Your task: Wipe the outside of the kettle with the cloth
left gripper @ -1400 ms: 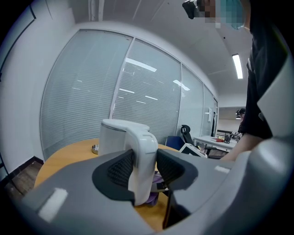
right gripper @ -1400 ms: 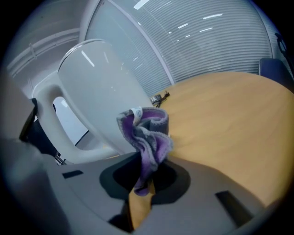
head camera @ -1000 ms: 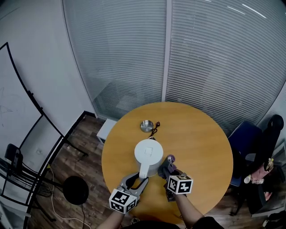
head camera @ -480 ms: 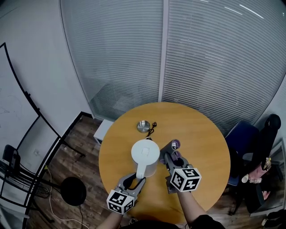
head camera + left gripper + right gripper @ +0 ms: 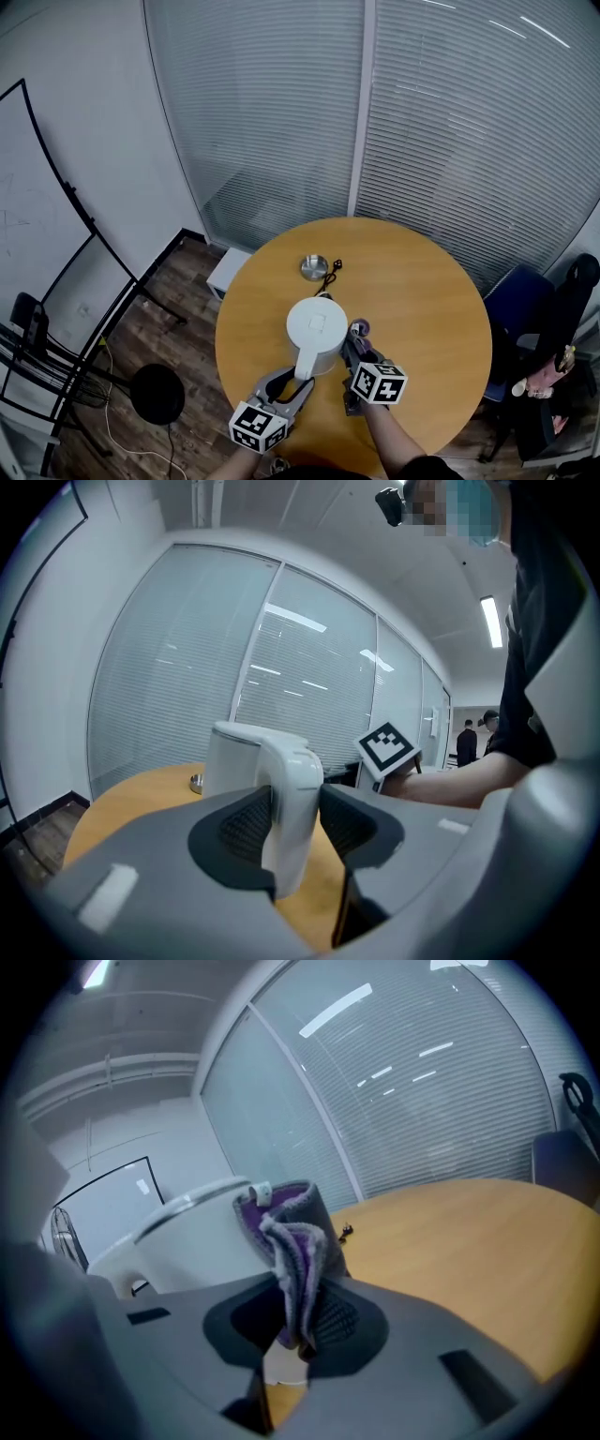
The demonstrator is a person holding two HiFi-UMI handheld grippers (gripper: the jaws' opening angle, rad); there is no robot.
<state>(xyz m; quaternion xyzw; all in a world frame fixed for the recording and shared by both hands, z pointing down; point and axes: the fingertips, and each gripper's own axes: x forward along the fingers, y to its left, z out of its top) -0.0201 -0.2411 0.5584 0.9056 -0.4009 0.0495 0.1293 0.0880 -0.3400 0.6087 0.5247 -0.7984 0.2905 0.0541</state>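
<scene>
A white electric kettle [image 5: 316, 330] stands near the front of the round wooden table [image 5: 422, 291]. Its handle [image 5: 289, 803] points toward me, and my left gripper [image 5: 292, 379] is shut on it. My right gripper [image 5: 352, 360] is shut on a grey and purple cloth [image 5: 292, 1241]. The cloth [image 5: 359, 335] rests against the kettle's right side [image 5: 183, 1237].
The kettle's round metal base [image 5: 313, 267] with its black cord [image 5: 330, 273] lies farther back on the table. A dark office chair [image 5: 553, 309] stands to the right. A black stand [image 5: 157, 394] and a whiteboard frame are on the floor at left.
The right gripper has drawn the cloth back toward me along the kettle's right side. The left gripper has kept its hold on the handle.
</scene>
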